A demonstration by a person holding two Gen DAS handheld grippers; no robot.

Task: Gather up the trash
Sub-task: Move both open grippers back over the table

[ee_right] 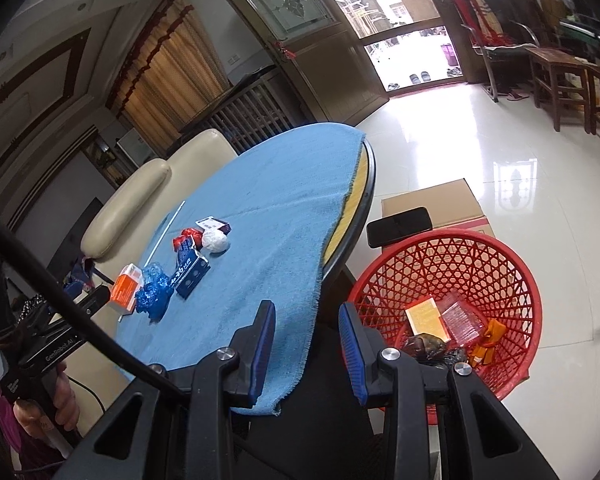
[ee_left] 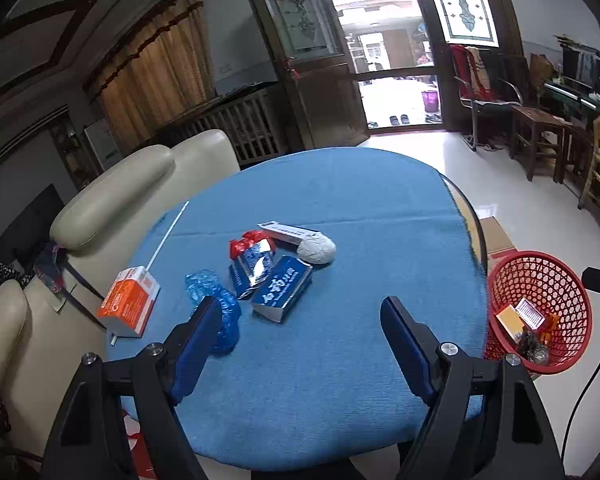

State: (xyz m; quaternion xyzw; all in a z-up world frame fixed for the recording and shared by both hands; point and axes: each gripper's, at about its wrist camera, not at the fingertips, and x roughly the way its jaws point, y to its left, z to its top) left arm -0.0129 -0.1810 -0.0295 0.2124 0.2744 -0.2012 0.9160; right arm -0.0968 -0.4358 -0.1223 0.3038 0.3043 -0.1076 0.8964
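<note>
Trash lies on the blue-clothed round table [ee_left: 360, 208]: an orange carton [ee_left: 129, 304] with a white straw, crumpled blue plastic [ee_left: 215, 304], a blue box [ee_left: 281, 294], a red-and-silver wrapper [ee_left: 251, 252], a white paper ball [ee_left: 319, 249] and a long white box [ee_left: 289, 232]. My left gripper [ee_left: 300, 322] is open and empty above the table's near part; its left finger is beside the blue plastic. My right gripper [ee_right: 307, 318] is open and empty at the table's edge, beside the red basket [ee_right: 496, 252]. The red basket [ee_left: 572, 280] holds several pieces of trash.
Cream chairs [ee_left: 115, 196] stand at the table's left. A cardboard box [ee_right: 452, 200] with a black phone [ee_right: 398, 226] on it sits behind the basket. Wooden chairs and stools line the right wall. The left gripper's body [ee_right: 51, 344] shows in the right wrist view.
</note>
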